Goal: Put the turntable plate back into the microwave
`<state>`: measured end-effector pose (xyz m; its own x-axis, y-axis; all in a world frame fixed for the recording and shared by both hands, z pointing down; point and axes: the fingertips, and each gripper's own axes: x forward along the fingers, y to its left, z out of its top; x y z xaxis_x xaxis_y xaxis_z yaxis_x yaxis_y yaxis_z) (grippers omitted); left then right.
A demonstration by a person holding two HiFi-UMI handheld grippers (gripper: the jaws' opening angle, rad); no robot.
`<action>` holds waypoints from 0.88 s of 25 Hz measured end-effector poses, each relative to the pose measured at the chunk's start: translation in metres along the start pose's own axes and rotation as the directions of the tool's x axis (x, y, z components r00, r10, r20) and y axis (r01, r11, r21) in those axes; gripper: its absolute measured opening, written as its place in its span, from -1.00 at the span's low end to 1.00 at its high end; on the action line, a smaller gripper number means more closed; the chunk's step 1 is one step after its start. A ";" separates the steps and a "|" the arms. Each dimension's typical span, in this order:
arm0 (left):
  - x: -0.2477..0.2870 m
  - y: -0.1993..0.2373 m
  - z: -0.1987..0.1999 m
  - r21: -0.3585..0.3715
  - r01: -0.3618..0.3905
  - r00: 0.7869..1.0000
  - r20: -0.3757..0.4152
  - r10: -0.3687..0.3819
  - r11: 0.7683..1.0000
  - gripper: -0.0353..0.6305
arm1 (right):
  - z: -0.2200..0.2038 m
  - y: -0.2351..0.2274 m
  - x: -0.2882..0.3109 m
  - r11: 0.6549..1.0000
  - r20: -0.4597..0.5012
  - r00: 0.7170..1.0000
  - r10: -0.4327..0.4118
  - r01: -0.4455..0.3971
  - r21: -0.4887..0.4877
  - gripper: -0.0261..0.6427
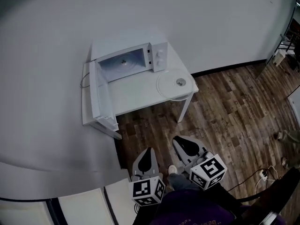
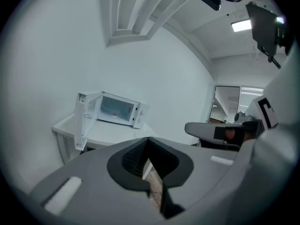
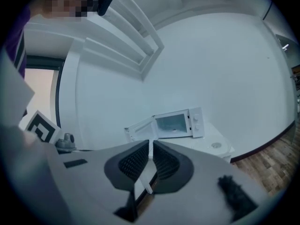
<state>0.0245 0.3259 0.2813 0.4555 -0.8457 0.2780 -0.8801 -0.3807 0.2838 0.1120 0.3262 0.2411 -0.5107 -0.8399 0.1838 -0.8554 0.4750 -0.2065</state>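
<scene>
Both hand-held grippers clenched and empty: left hand-held gripper (image 1: 149, 151) has its jaws pressed together with nothing between them, same for right hand-held gripper (image 1: 180, 142). The gripper views agree, pads meet at the tips on the left (image 2: 147, 140) and on the right (image 3: 151, 143).

Turntable plate (image 1: 166, 86) lies flat on the bench (image 1: 140, 97), just beside the microwave (image 1: 159, 55) on its control-panel side, near the bench's front right corner. Its rim looks to reach or slightly overhang the front edge, hard to be sure. Round, clear, with a small hub in the middle. Also faintly visible in the right gripper view (image 3: 216, 146).

Microwave door (image 1: 99, 95) is swung wide open toward the person. Cavity (image 1: 123, 62) is open with no plate in it; a small part on its floor, too small to tell. Wood floor (image 1: 225, 107) lies between the person and the bench, white wall behind.

Step, as I judge it: approach, before any grasp. Both grippers are well apart from the bench and point at the microwave.

Next move calls for closing the gap to the bench, opening one gripper, and taking the plate by its rim at the front edge. Plate looks thin and smooth, so probably slippery, keep it level. Then in through the open door and seat it centred on the cavity floor.
</scene>
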 end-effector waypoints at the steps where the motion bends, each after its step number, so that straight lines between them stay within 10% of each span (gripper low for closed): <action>1: 0.010 0.000 0.006 0.006 -0.002 1.000 0.010 0.002 1.000 -0.88 | 0.003 -0.008 0.005 1.000 0.006 1.000 0.007 -0.007 0.000 -0.88; 22: 0.143 0.036 0.045 0.015 0.043 0.999 -0.015 -0.043 0.999 -0.88 | 0.028 -0.086 0.125 0.999 0.001 1.000 0.016 -0.017 0.047 -0.88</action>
<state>0.0521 0.1744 0.2904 0.4951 -0.8229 0.2789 -0.8613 -0.4226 0.2820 0.1244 0.1733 0.2547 -0.5246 -0.8323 0.1790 -0.8419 0.4760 -0.2542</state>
